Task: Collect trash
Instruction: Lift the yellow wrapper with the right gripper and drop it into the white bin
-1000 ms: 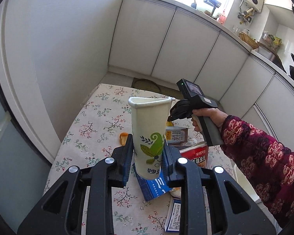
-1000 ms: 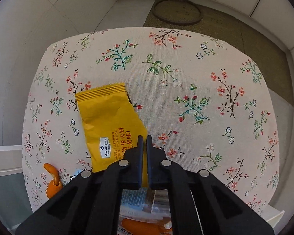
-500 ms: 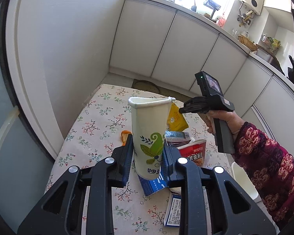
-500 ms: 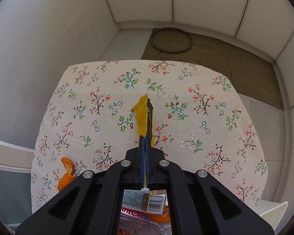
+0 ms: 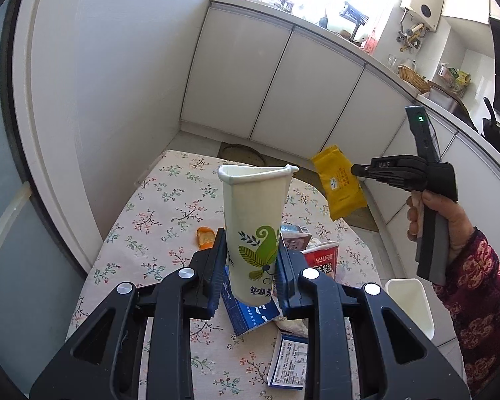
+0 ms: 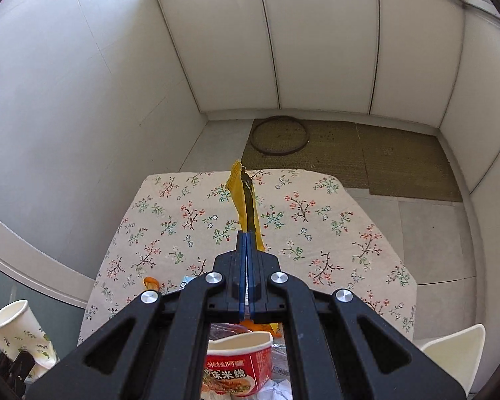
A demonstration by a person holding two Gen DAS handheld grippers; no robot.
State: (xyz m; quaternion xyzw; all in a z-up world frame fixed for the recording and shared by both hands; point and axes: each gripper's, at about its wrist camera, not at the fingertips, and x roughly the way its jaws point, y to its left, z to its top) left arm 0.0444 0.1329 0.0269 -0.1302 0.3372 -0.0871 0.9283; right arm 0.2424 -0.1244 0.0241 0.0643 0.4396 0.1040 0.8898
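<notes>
1. Orange peel (image 5: 205, 236): lies on the flowered tablecloth (image 5: 156, 213), left of the other litter and apart from it; in the right wrist view it shows just left of the gripper body (image 6: 151, 282).
2. Left gripper (image 5: 251, 263): its two fingers are closed on the lower part of a paper cup (image 5: 255, 230), one pad pressing each side. The cup stands upright above the table, white with a green leaf print, its rim squashed to a rough triangle. In the right wrist view the same cup (image 6: 20, 336) appears at the lower left edge, tilted.
3. Blue carton (image 5: 250, 313): lies flat on the cloth, under and behind the cup's base.
4. Small dark carton (image 5: 295, 238): sits just behind the right finger of the left gripper, beside the red tub.
5. Red noodle tub (image 5: 323, 260): on the table to the right of the cup; in the right wrist view it lies directly below the gripper (image 6: 238, 366), its mouth open.
6. Flat blue-and-white box (image 5: 288, 361): at the near edge of the table.
7. Yellow wrapper (image 5: 338, 181): hangs in the air above the table's far right part, pinched at one edge; seen edge-on in the right wrist view (image 6: 246, 203).
8. Right gripper (image 6: 247, 236): fully closed on the wrapper, held by a hand (image 5: 446, 216) in a red patterned sleeve (image 5: 476, 296).
9. White bin (image 5: 408, 303): stands on the floor just beside the table's right edge.
</notes>
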